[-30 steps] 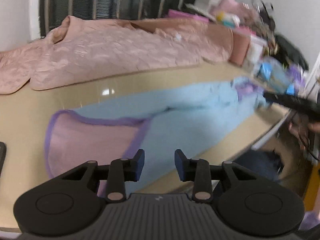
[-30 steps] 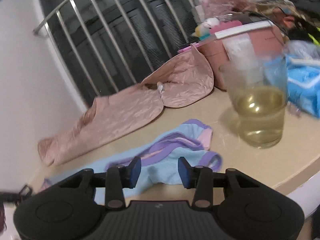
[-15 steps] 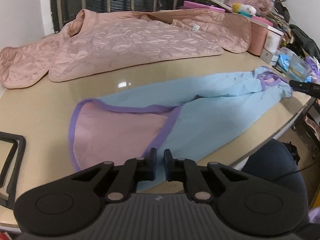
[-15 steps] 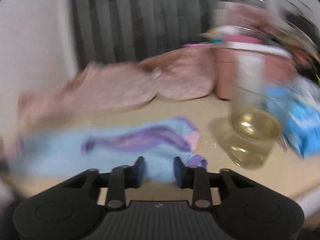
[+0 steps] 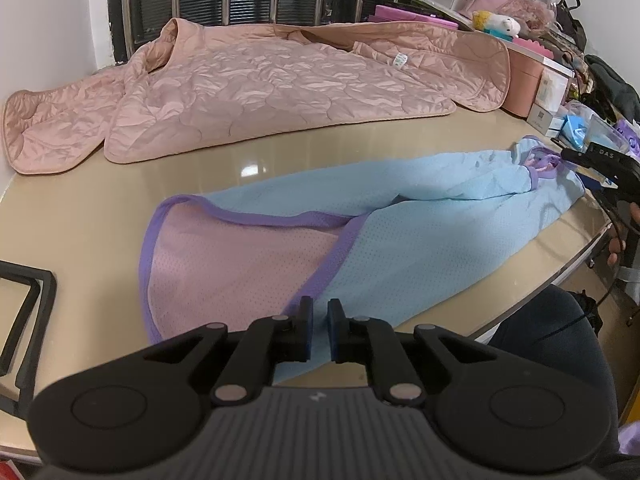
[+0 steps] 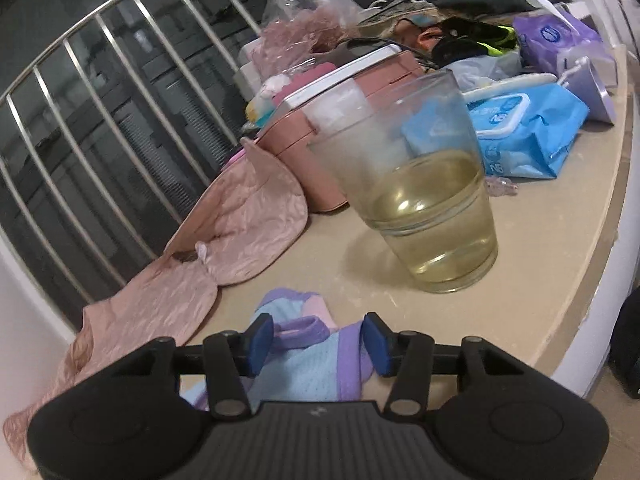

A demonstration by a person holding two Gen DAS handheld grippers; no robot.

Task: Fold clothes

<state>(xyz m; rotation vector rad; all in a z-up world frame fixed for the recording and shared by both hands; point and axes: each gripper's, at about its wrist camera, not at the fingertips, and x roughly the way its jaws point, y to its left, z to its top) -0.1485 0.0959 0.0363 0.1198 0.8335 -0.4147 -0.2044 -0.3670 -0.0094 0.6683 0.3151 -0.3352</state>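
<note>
While "DAS" marks the right tool [image 5: 596, 160], wipes pack [image 6: 524, 136] — print unreadable.

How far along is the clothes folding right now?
Barely started. Done: the blue garment lies spread on the table, unfolded. In hand: the left gripper is shut at its near hem; the right gripper is opening over the purple-trimmed far end, cloth between the jaws but not pinched. Left: every fold, plus the pink quilted jacket.

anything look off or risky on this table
Yes: a glass about half full of yellowish liquid stands uncovered on the table, close beyond the blue garment's purple-trimmed end. Nothing has spilled.
</note>
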